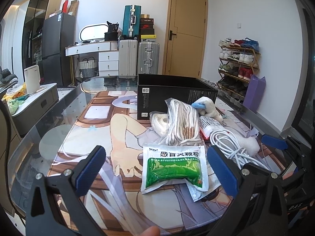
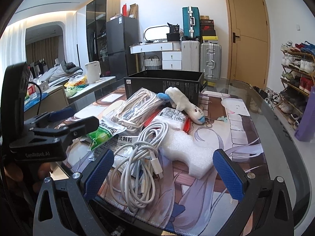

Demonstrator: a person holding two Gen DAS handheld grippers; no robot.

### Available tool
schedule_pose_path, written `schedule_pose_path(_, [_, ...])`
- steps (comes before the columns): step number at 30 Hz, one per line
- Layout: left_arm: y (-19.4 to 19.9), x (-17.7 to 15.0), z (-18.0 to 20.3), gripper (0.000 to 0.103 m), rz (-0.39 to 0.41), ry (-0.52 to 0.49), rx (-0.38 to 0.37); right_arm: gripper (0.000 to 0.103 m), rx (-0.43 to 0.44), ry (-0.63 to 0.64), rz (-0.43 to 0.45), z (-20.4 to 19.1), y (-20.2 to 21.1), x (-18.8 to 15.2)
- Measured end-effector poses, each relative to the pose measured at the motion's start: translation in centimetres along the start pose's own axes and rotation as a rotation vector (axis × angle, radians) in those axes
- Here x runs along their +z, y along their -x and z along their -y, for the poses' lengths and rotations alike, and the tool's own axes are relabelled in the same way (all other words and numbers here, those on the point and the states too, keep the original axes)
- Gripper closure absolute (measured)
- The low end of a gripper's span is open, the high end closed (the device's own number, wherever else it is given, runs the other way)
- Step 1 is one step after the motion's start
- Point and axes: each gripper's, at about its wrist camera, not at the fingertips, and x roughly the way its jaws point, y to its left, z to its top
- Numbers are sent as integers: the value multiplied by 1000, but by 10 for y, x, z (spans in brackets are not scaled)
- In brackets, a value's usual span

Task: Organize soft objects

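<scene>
Lying in a loose heap on the printed mat (image 1: 82, 137) over the glass counter (image 1: 49, 114) are the soft objects: a green medicine sachet (image 1: 174, 170) nearest the left gripper (image 1: 155, 169), a bag of white laces (image 1: 182, 122) behind it, a coiled white cable (image 2: 137, 157), a white foam piece (image 2: 187, 149) just beside the cable, and a plush toy (image 2: 185, 102) leaning against the black box (image 2: 163, 84). The box is open-topped and stands at the far side of the heap. Nothing is held: the left gripper is spread wide with the sachet between its fingers, ungrasped; the right gripper (image 2: 163, 173) is also spread, hovering over the cable and foam. Judged from this, the sorting is at the approach step, with no item yet seen in the box, whose inside is hidden. Next move likely calls for lowering one gripper onto a single item and closing on it alone; the cable loops are tangled, so a snag on the foam or the packets beneath is a risk.
</scene>
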Motion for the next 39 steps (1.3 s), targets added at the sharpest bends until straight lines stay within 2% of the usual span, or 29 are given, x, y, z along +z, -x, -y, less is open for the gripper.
schedule_pose_path(7, [-2,-1,1,0,-5,-4,3,3,27,-1,24,-2,5,3])
schedule_pose_path(8, [-2,-1,1,0,-5,-6,5,5,30,1,21,-2,5,2])
schedule_pose_path(10, [-2,-1,1,0,-4,-4,3,18,41,4,10,-4,4,1])
schedule_pose_path(15, [-3,-1,0,0,-3,1,4,28,78,11,6,-7,4,0])
schedule_pose_path(19, [-3,0,-1,0,-1,0,5,40,115,21,-17,-11,1,-2])
schedule_pose_path(27, [-2,-1,0,0,-5,-2,0,41,172,-18,-75,-12,-12,-7])
schedule_pose_path(39, [-5,-2,7,0,-23,-18,-14,43,218,-83,-91,-3,-21,-7])
